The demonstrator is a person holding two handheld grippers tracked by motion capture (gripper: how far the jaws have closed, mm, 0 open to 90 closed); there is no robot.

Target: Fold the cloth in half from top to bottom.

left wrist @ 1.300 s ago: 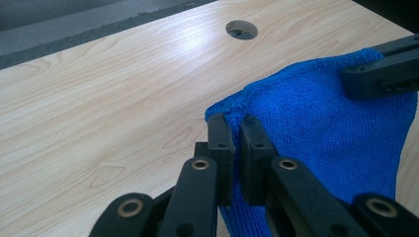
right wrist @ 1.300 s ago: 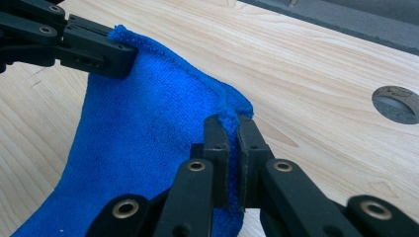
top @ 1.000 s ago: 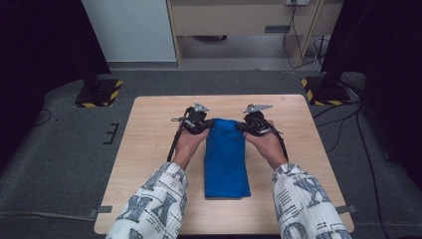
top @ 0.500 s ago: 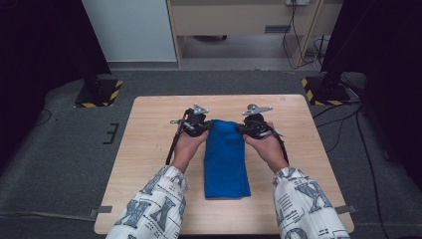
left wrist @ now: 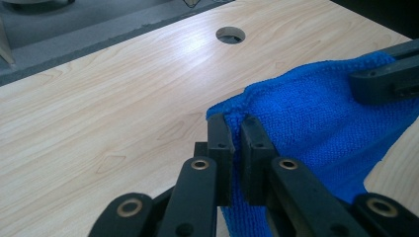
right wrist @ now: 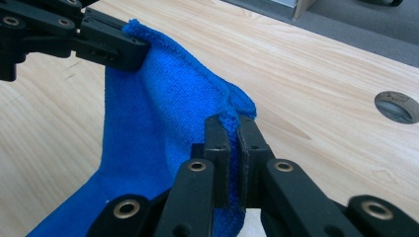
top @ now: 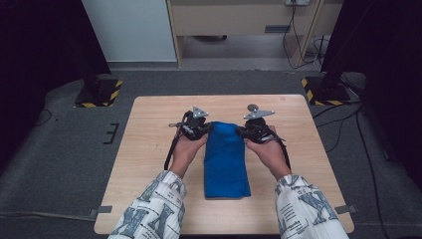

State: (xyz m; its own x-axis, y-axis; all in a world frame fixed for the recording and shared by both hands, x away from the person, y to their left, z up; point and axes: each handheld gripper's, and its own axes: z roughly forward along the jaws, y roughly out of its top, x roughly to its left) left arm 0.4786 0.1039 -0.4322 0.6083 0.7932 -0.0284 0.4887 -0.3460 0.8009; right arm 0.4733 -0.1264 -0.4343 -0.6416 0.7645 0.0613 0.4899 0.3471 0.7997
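Blue microfibre cloth point(top: 226, 159) lies folded into a long strip down the middle of the pale wooden worktop point(top: 149, 139) in the high view, its near end toward the person and its far end between the two hands. The left gripper point(top: 203, 127) sits at the far left corner of the cloth and the right gripper point(top: 245, 130) at the far right corner, each held in a hand with a patterned sleeve point(top: 154, 209) behind it.

From the left gripper view, the left gripper point(left wrist: 236, 129) has its black jaws pinched narrow on a corner of the blue cloth point(left wrist: 316, 113), which is lifted off the wood there. The right gripper point(left wrist: 385, 79) clamps the other corner at the upper right. A round hole point(left wrist: 230, 34) shows in the worktop farther off.

From the right gripper view, the right gripper point(right wrist: 232, 129) is closed tight on its corner of the cloth point(right wrist: 158, 123), and the left gripper point(right wrist: 116, 47) grips the opposite corner at the upper left, the cloth edge sagging between them.
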